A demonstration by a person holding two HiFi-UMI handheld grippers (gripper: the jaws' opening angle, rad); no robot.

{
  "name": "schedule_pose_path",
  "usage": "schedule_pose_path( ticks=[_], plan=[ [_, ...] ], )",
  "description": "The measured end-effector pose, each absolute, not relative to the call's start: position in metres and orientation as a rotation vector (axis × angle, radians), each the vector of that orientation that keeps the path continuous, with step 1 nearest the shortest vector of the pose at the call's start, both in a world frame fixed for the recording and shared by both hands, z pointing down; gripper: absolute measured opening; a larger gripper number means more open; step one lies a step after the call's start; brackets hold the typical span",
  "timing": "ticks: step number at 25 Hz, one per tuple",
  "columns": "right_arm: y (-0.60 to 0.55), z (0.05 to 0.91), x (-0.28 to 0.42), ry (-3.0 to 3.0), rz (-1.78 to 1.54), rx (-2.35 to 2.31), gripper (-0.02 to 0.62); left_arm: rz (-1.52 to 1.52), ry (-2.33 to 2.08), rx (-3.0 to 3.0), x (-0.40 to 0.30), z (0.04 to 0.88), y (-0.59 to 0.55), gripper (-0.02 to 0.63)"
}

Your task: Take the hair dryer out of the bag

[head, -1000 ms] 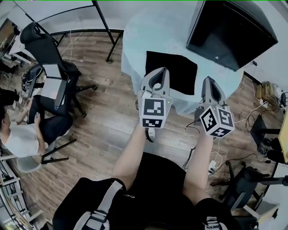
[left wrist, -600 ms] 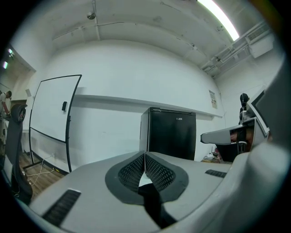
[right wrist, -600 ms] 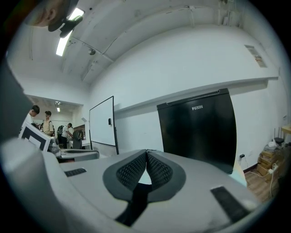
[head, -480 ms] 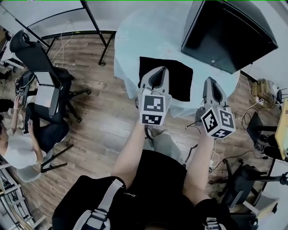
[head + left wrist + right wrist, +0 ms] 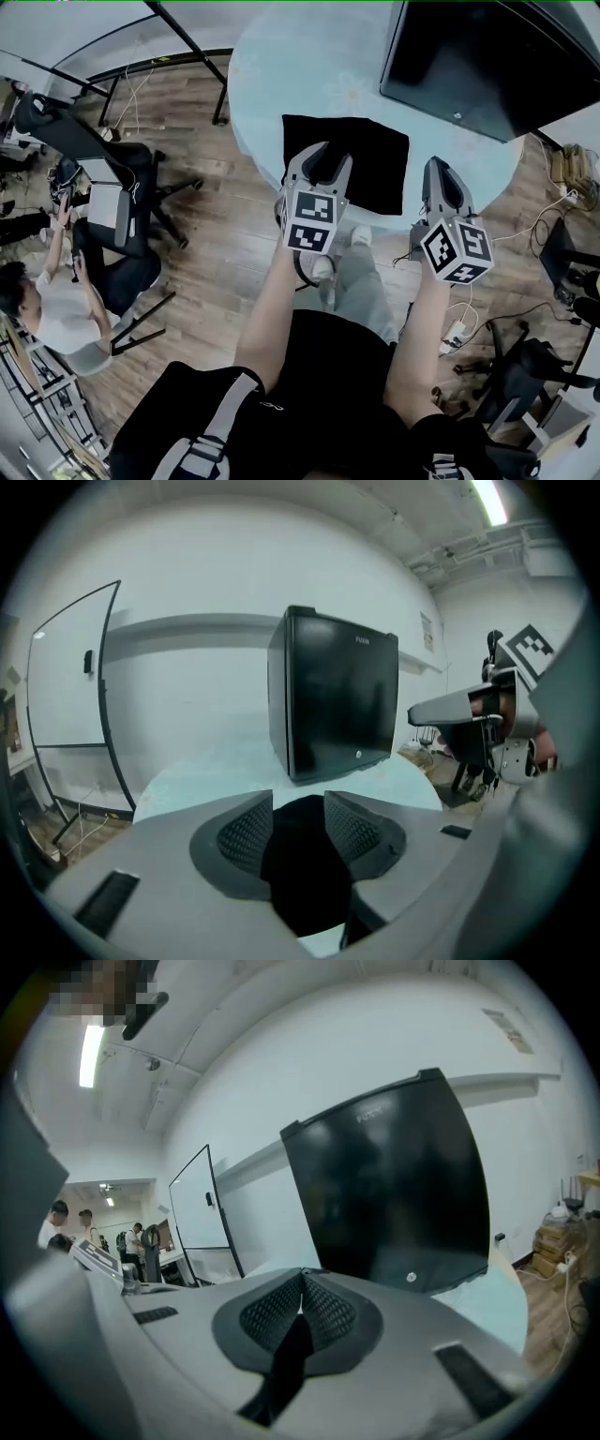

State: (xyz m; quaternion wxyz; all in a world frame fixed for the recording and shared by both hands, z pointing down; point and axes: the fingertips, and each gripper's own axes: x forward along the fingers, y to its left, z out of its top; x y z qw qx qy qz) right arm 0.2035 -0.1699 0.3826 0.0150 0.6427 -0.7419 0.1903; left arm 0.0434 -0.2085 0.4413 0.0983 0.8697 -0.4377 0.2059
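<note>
Below, a wood floor [image 5: 216,253] fills most of the head view, and a round table [image 5: 281,75] under a pale blue cloth takes up the upper middle of the frame. On the table's upper right part stands a tall black cabinet [image 5: 487,66] with a small round fitting low on its front. At the far left of the frame a black office chair [image 5: 89,141] stands on the floor, and below it a seated person [image 5: 56,300] in a light top bends over something in their hands. A flat black bag [image 5: 380,164] lies on the cloth near the table's lower edge, just below the cabinet. The hair dryer cannot be made out in any view. The left gripper [image 5: 321,155] sits at the centre of the frame with its tips over the bag's lower left part. Its jaws have just been opening and now stand spread, with nothing pinched; in the left gripper view the dark bag shows through the gap between the ribbed pads [image 5: 246,834]. Whether the tips touch the fabric cannot be told. The right gripper [image 5: 441,169] hangs to the right of it, just off the bag's right edge over the table rim. Its jaws are pressed together on nothing.
</note>
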Motion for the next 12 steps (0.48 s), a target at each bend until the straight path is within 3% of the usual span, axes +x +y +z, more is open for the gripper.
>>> schedule_pose_path(
  ticks=[12],
  plan=[
    [-0.192,0.452,0.249,-2.247,0.872,1.963,0.005,1.042,-1.118,2.628,0.102,0.516,-0.218,0.218]
  ],
)
